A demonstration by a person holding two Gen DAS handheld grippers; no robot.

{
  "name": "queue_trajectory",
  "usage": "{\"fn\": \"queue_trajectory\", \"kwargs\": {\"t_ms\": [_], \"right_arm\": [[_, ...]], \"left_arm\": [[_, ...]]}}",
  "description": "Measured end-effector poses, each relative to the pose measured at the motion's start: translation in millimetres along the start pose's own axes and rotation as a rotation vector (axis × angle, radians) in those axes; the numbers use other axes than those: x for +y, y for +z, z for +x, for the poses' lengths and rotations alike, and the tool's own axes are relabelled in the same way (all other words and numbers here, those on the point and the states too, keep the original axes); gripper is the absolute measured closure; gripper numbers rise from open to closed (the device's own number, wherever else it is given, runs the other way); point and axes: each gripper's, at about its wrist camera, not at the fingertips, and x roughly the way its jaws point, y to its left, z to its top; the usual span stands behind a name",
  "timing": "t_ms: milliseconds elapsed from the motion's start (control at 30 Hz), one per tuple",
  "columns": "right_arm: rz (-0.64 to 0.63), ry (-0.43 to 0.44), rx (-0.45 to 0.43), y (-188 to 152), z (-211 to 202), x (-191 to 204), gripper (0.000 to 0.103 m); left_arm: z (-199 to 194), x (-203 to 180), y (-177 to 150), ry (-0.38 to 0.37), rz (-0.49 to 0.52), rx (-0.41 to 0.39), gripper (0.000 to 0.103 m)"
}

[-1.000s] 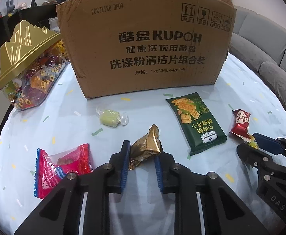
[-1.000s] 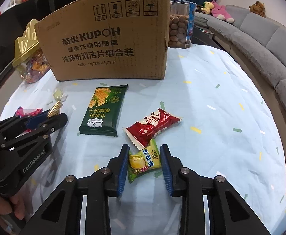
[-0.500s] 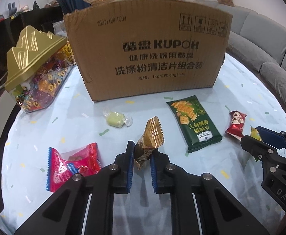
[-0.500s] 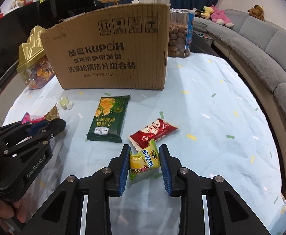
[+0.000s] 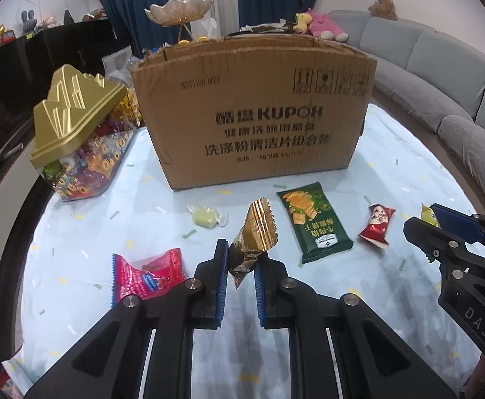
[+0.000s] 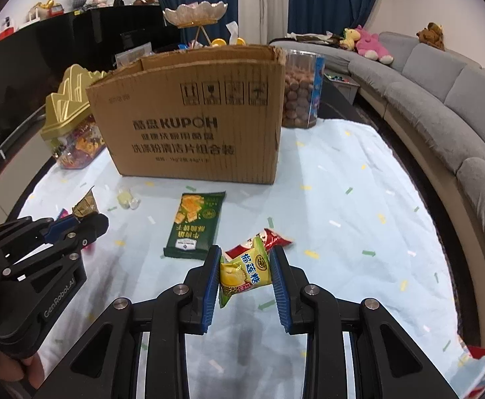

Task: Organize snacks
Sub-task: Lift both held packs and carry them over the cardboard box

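Left wrist view — left gripper point(image 5: 240, 267) clenched on a gold foil snack point(image 5: 255, 235); right gripper point(image 6: 244, 274) grasping a durian candy packet point(image 6: 244, 271), cardboard box point(image 5: 259, 113) beyond.

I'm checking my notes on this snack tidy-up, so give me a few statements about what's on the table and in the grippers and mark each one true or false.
1. The left gripper is shut on a gold wrapper. True.
2. The right gripper holds the red packet. False: it holds a yellow-green candy packet; the red one lies on the table behind it.
3. The green biscuit packet lies on the tablecloth in front of the cardboard box. True.
4. The cardboard box is taped shut. False: its top is open.
5. The pink packet is inside the box. False: it lies on the tablecloth, left of the left gripper.
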Motion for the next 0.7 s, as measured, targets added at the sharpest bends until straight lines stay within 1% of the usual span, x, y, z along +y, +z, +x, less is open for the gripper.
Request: {"fn": "queue_trajectory", "kwargs": {"t_ms": [700], "right_arm": [[-0.012,-0.003,-0.097,23,-49,6,0.072]], "left_arm": [[-56,2,16,0.025,-0.023,-0.079,0.087]]}}
